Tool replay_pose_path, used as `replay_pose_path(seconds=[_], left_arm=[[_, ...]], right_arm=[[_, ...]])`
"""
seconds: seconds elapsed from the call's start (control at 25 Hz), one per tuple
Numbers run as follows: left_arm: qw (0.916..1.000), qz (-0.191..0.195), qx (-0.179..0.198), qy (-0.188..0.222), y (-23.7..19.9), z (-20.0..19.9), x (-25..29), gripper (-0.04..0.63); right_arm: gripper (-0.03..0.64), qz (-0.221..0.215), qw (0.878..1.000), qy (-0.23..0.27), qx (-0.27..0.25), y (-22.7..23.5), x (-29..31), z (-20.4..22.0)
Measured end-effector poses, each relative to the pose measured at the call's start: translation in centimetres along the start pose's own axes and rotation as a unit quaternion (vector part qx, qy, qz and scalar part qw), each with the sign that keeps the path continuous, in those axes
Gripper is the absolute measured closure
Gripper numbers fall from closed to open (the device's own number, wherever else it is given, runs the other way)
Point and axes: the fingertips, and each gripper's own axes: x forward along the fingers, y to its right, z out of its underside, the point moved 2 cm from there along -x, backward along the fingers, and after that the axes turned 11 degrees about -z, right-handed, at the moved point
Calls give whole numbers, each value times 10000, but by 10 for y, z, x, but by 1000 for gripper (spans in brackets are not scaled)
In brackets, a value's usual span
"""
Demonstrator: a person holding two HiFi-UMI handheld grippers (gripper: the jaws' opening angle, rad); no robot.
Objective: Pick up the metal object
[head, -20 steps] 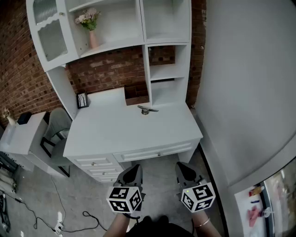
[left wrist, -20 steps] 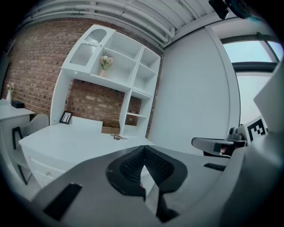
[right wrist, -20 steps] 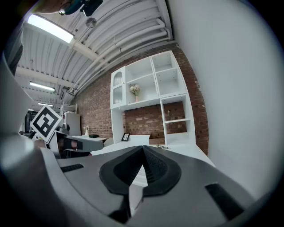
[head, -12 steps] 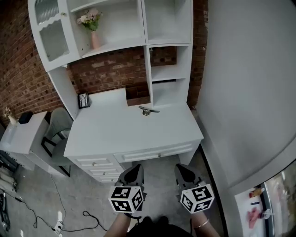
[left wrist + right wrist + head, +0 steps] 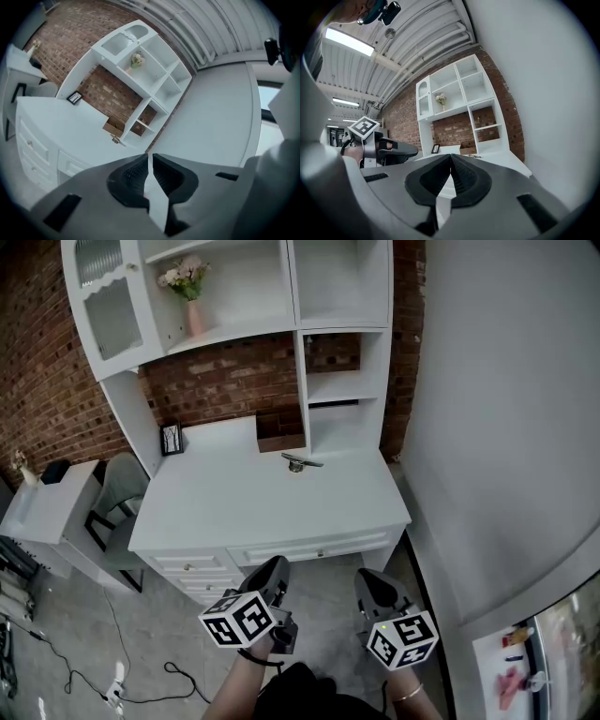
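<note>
Small metal object (image 5: 298,463) at back of white desk (image 5: 253,512). In front of desk, well short of it, left gripper (image 5: 273,568) and right gripper (image 5: 370,579), both closed, empty.

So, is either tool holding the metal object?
No, the metal object lies on the white desk, in front of the brown box.

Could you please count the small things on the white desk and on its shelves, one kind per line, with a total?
metal object: 1
frame: 1
brown box: 1
vase of flowers: 1
Total: 4
</note>
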Motion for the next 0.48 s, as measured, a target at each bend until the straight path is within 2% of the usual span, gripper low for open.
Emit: replay_pose_path(seconds=[0.08,0.24,0.48], left_arm=[[9997,23,-231,19,-1,-6,10,563],[9993,-67,-379,-15,-8,-11,37,528],[9940,4,-1082,-146,-27,-19,90,511]], right_arm=[[611,-10,10000,30,25,6,2,-2],[611,8,9998,95,180,24,8,-2],[611,134,9997,1,222,58,37,-3]])
